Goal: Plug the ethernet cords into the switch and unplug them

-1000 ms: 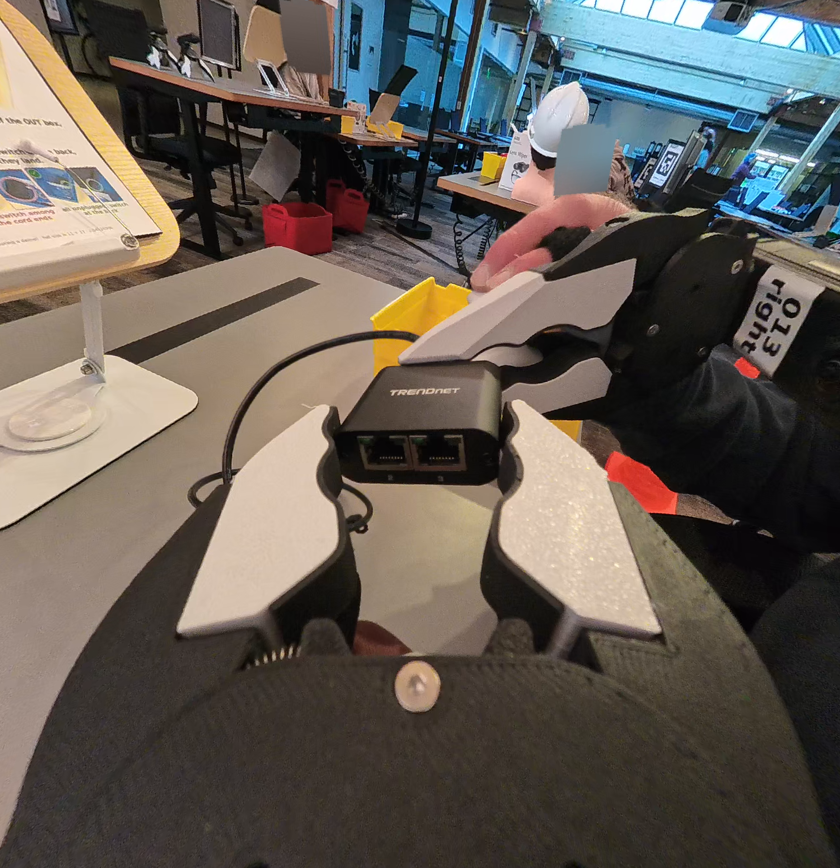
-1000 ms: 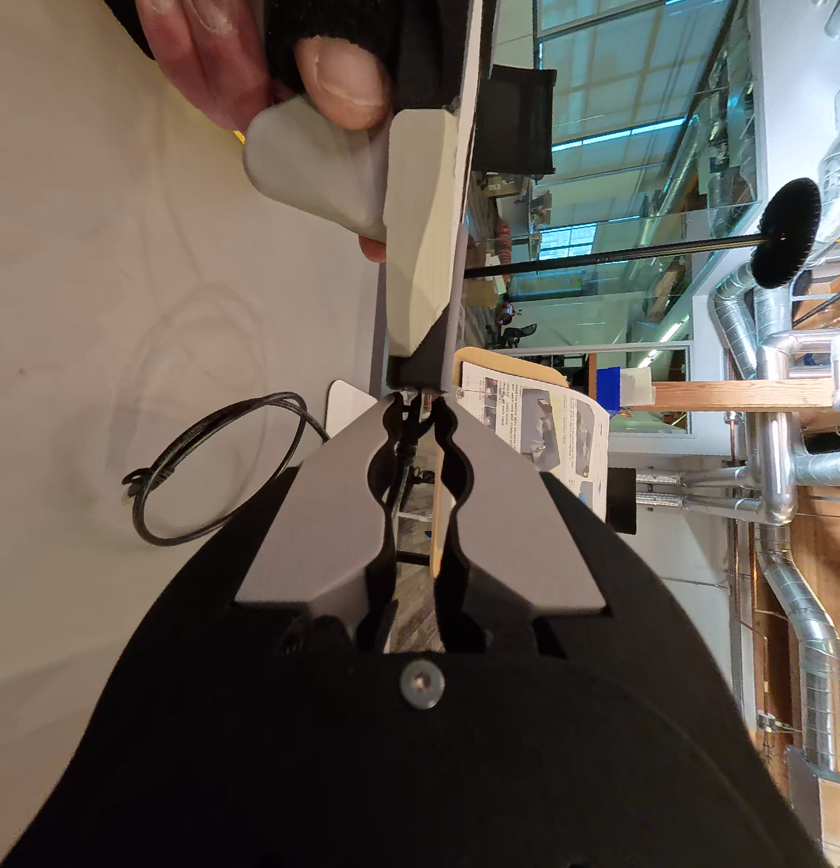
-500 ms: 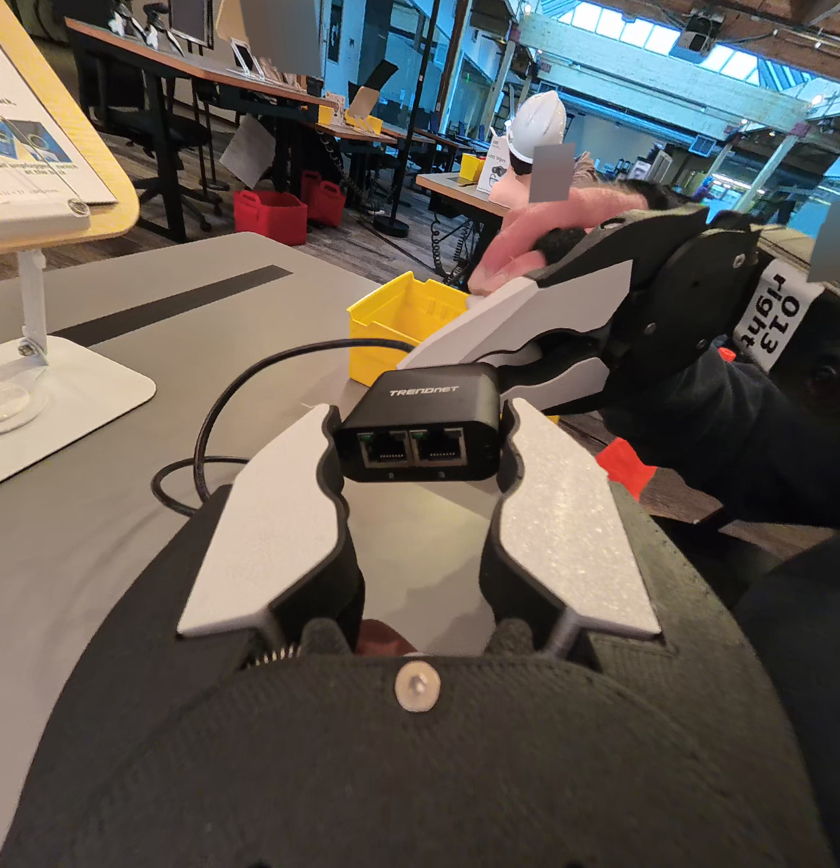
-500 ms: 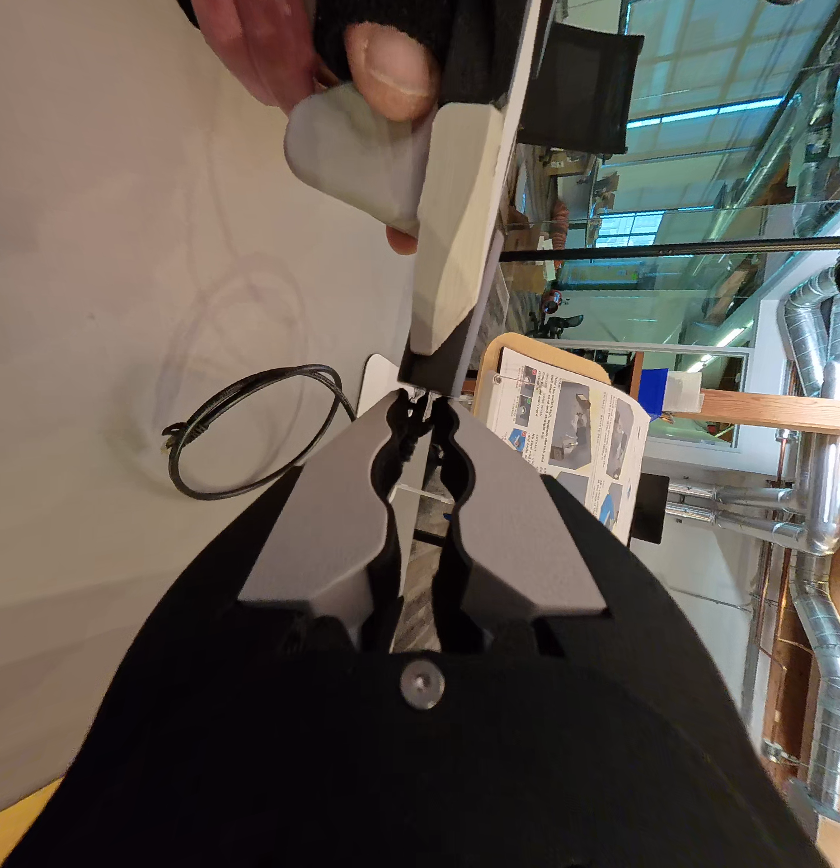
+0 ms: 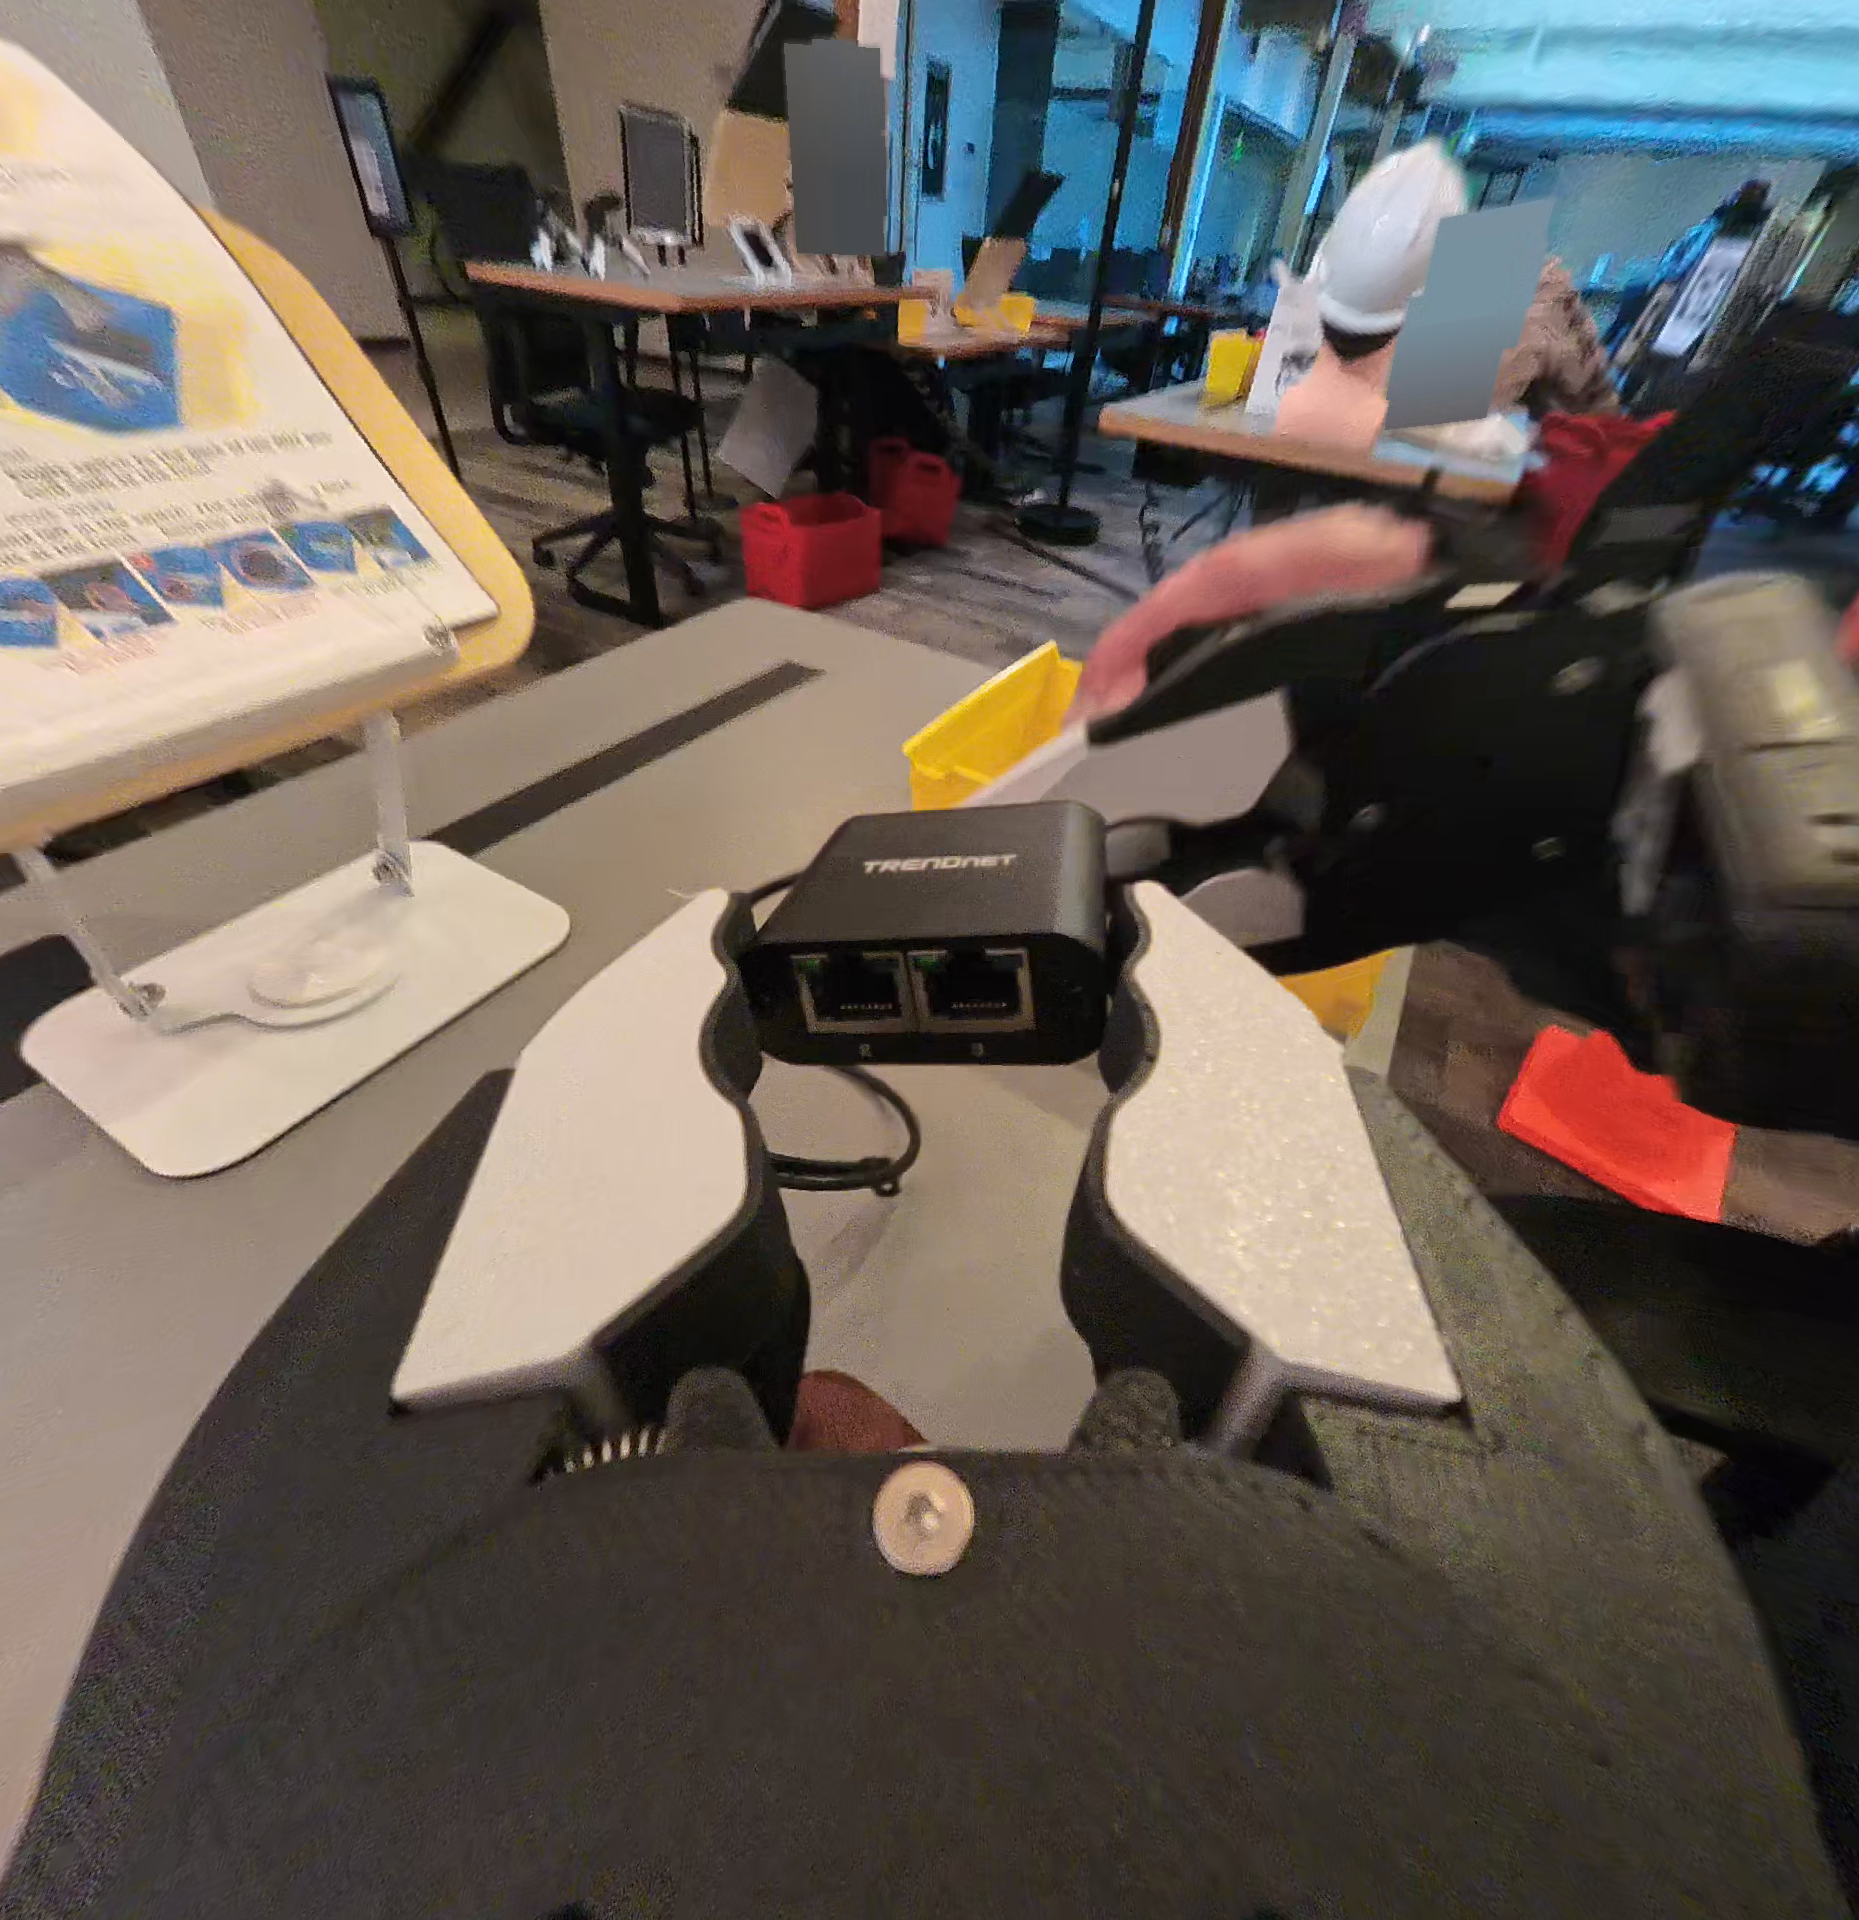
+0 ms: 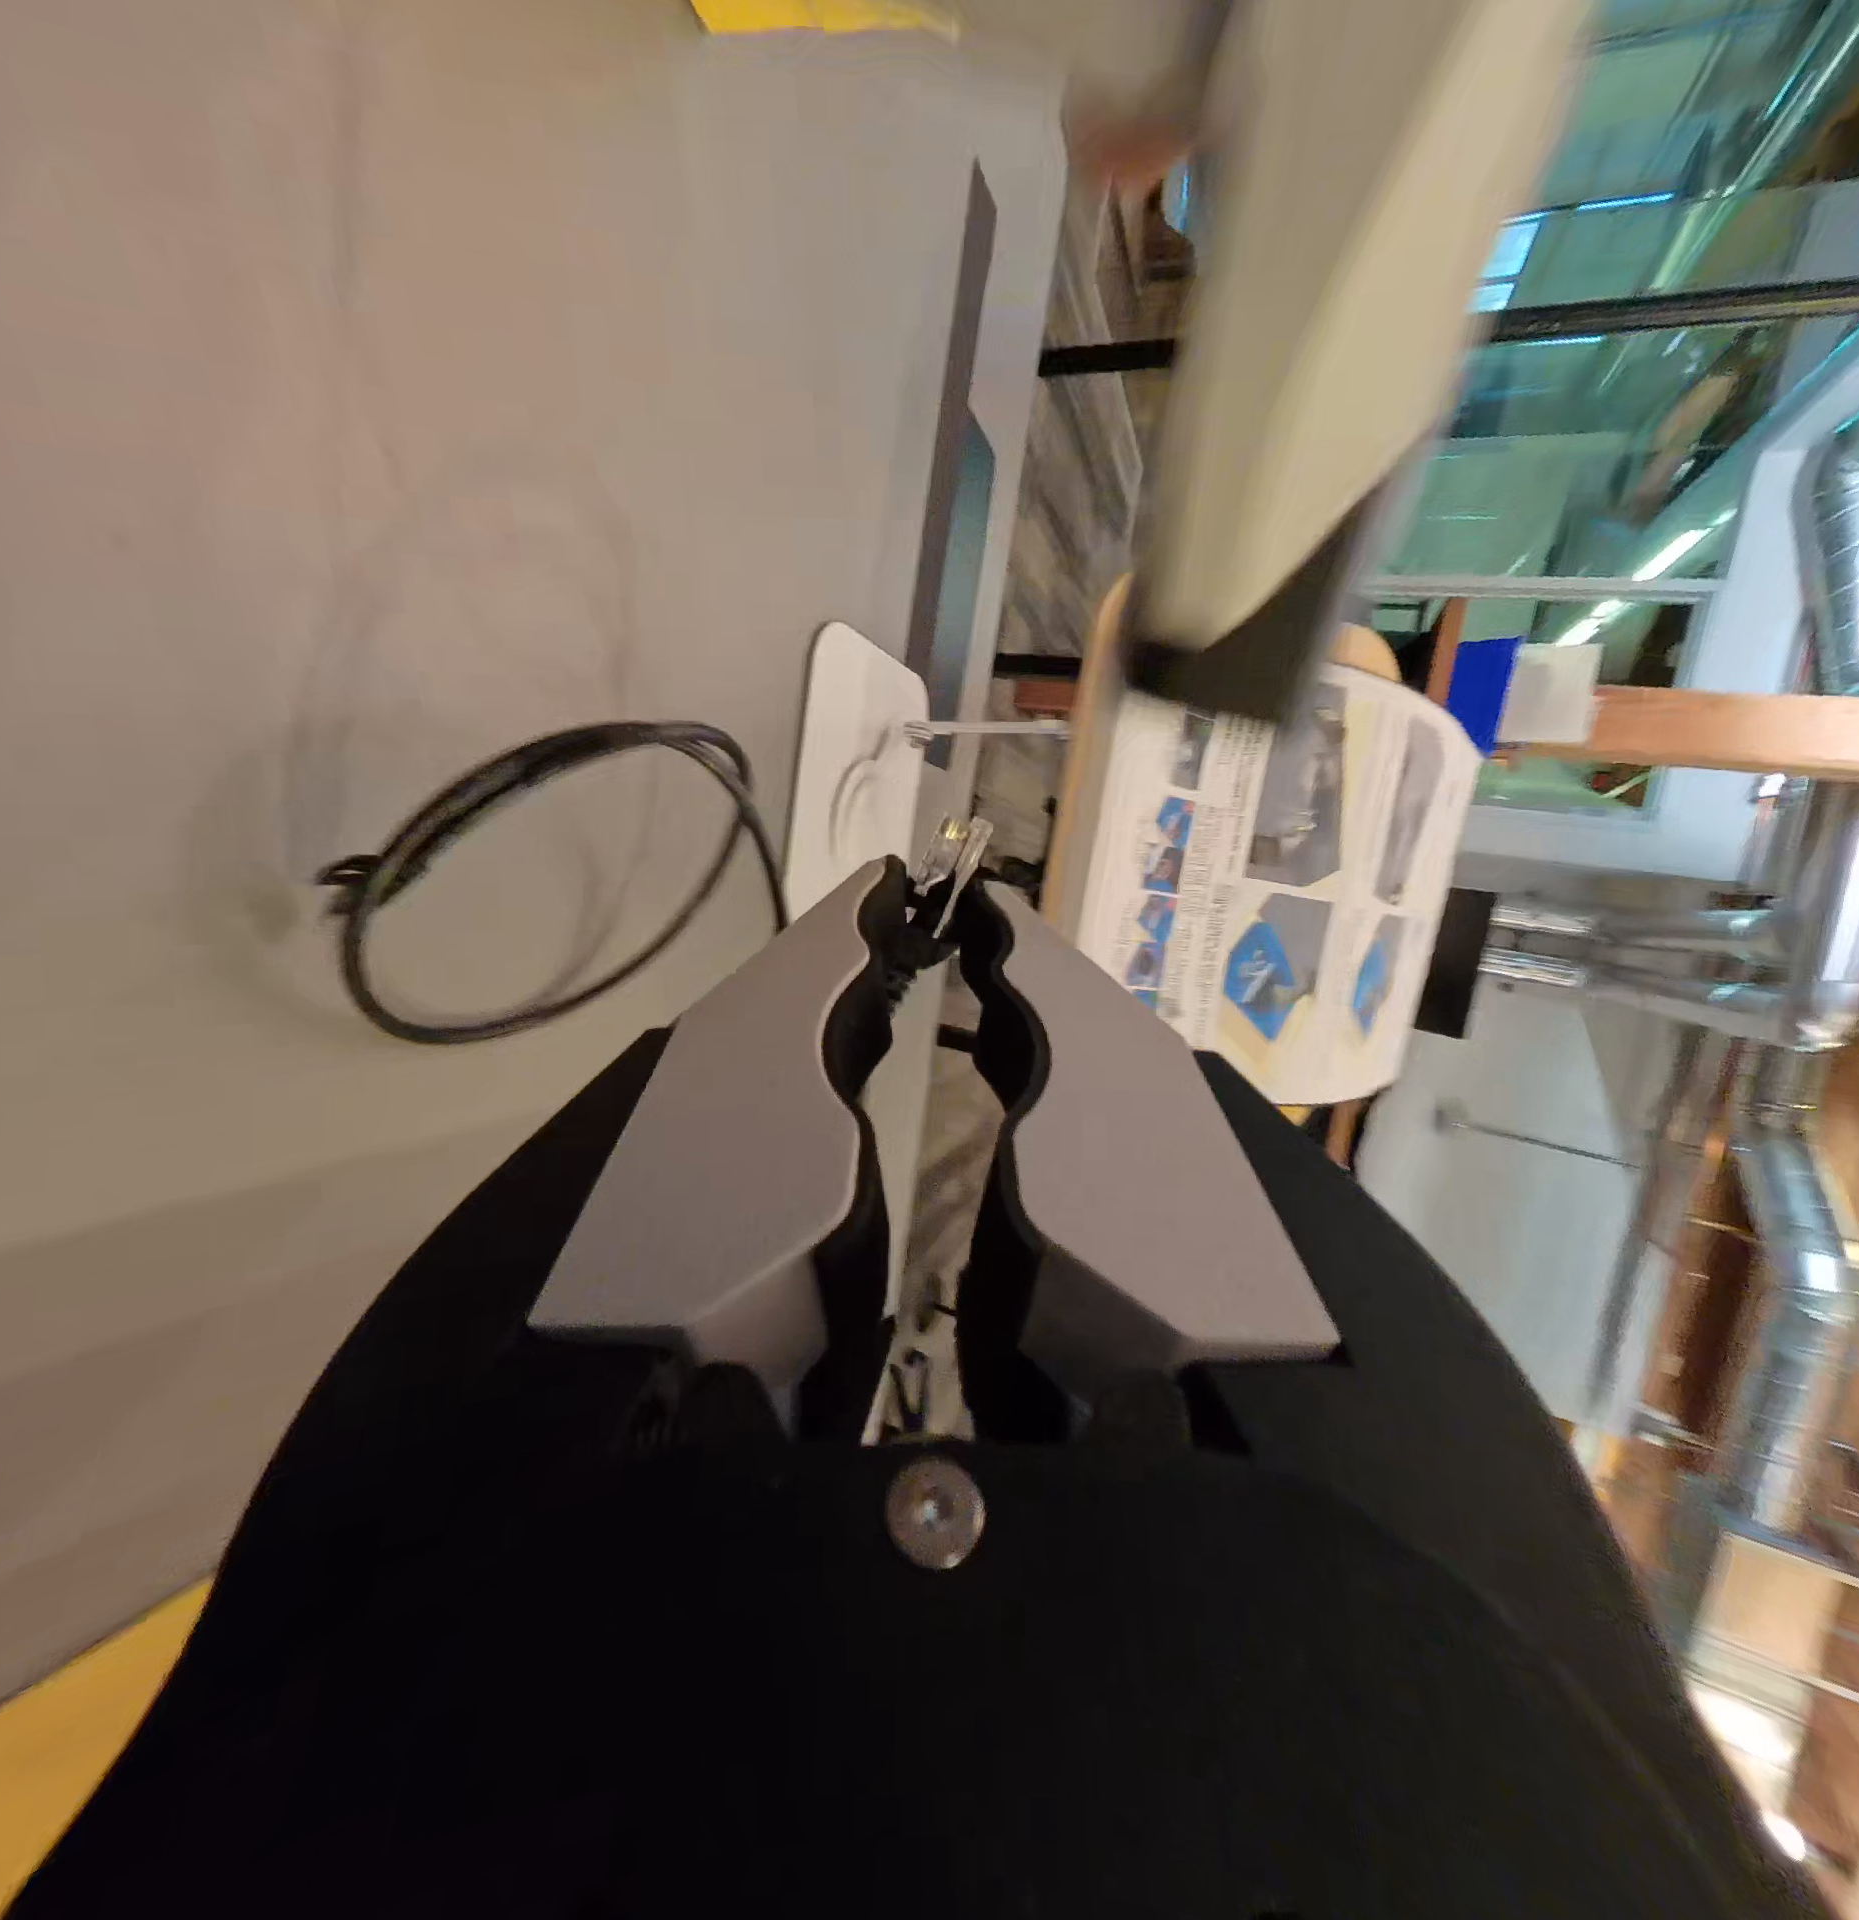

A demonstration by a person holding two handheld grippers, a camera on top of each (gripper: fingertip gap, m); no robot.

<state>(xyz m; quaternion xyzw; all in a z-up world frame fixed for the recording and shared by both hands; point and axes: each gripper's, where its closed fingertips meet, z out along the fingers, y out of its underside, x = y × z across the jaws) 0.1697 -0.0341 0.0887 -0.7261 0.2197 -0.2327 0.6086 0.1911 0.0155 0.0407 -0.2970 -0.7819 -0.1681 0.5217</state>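
My left gripper (image 5: 927, 940) is shut on a small black switch (image 5: 930, 930) and holds it above the grey table, its two front ports empty and facing the camera. My right gripper (image 6: 933, 891) is shut on the clear plug (image 6: 954, 854) of a black ethernet cord (image 6: 551, 883), whose loop lies on the table. The plug is free of the switch, whose dark corner (image 6: 1231, 665) shows blurred just beyond it. In the left wrist view the right gripper (image 5: 1122, 821) sits blurred behind and right of the switch. A loop of cord (image 5: 852, 1153) lies under the switch.
A yellow bin (image 5: 992, 727) stands behind the switch at the table's far edge. A white stand (image 5: 291, 987) with an instruction sheet (image 5: 166, 478) is at the left. The table's edge (image 5: 1372, 1039) runs close on the right. Other desks, red bins and people are beyond. One gripper's finger ends stand about 8 centimeters off the other's.
The right gripper has pulled back from the rear of the switch with the plug, which now shows free. The left gripper has swung and tilted with the switch; both views are motion-blurred.
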